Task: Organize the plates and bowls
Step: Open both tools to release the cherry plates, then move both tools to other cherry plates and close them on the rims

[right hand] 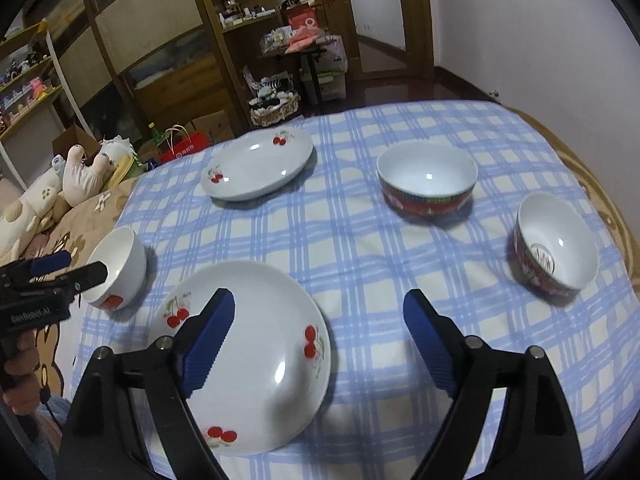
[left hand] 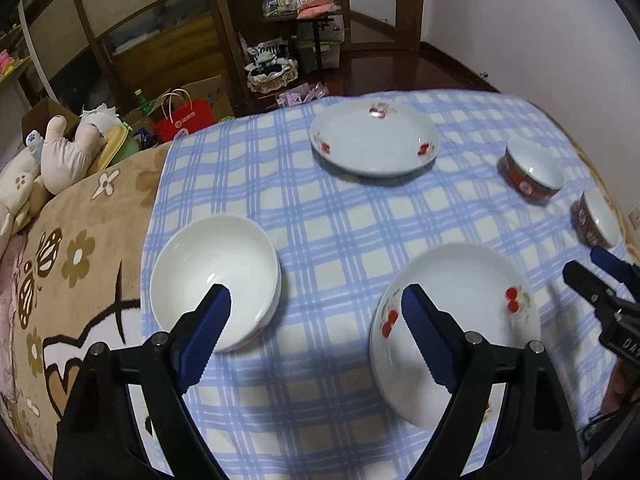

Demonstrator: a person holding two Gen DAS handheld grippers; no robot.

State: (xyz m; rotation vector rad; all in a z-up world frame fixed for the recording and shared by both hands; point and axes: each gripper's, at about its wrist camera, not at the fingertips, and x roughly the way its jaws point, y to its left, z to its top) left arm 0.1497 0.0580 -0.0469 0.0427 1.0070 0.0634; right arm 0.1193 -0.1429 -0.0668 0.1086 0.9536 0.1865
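Note:
On the blue checked cloth (left hand: 320, 220) lie two white cherry plates: a near one (left hand: 460, 320) (right hand: 248, 352) and a far one (left hand: 374, 138) (right hand: 258, 168). A plain white bowl (left hand: 214, 280) (right hand: 118, 268) stands at the left. Two red-sided bowls stand at the right, one farther (left hand: 532, 168) (right hand: 428, 180) and one nearer (left hand: 598, 220) (right hand: 556, 244). My left gripper (left hand: 316, 332) is open and empty, above the cloth between the white bowl and the near plate. My right gripper (right hand: 320, 336) is open and empty, over the near plate's right edge.
The cloth covers part of a brown flowered blanket (left hand: 72, 264). Plush toys (left hand: 60, 152) lie at the far left. Behind are wooden cabinets, a red paper bag (left hand: 180, 120) and boxes on the floor. A white wall stands at the right.

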